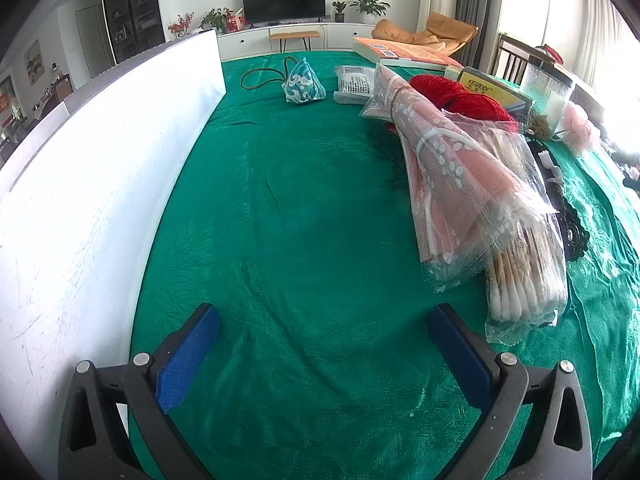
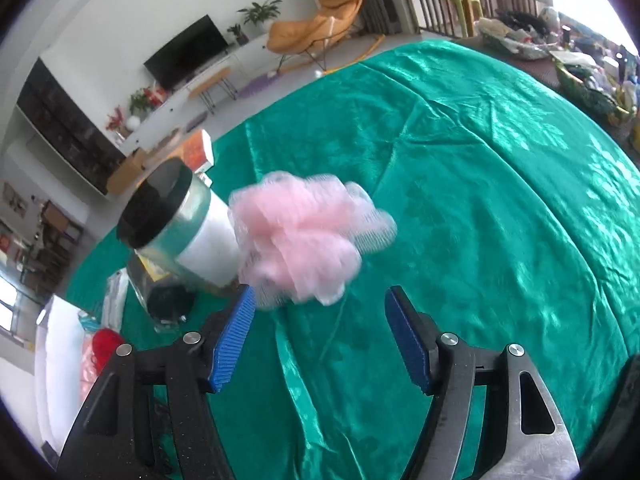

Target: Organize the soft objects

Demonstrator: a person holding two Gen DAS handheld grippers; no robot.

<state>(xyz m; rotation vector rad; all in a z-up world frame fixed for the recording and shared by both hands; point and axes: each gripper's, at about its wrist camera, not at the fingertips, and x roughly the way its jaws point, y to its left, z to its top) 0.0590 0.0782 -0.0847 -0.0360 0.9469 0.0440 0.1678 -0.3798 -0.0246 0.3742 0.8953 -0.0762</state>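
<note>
We are holding the left tongs (image 1: 324, 354) spread wide and gripping nothing, pointing down over a bare stretch of the green-covered desk (image 1: 304, 208), probably so this side stays free as a place for sorting. A tall white board (image 1: 104, 168) is standing along the left edge of that stretch.

The soft things are lying crowded toward the right in the left wrist view: a pink patterned cloth in clear wrap (image 1: 452, 168) is resting partly across a packet of cotton swabs (image 1: 524, 280), with red yarn (image 1: 464, 100) just behind it and a teal fabric pouch (image 1: 302, 82) sitting apart at the far side. They are overlapping, so we are judging the pile as not yet sorted.

In the right wrist view we are pointing the right tongs (image 2: 320, 336) at a pink mesh bath puff (image 2: 304, 236). Their jaws are standing apart and empty: the puff is lying beyond the blue pads (image 2: 234, 338), near the left one, not between them. It looks blurred, so we cannot tell whether it is resting on the desk or hanging slightly above it. It is touching, or just beside, a clear jar with a black lid (image 2: 180, 228); being light and springy, it should compress easily under a grip, and the jar so close is a risk of being knocked.
</note>
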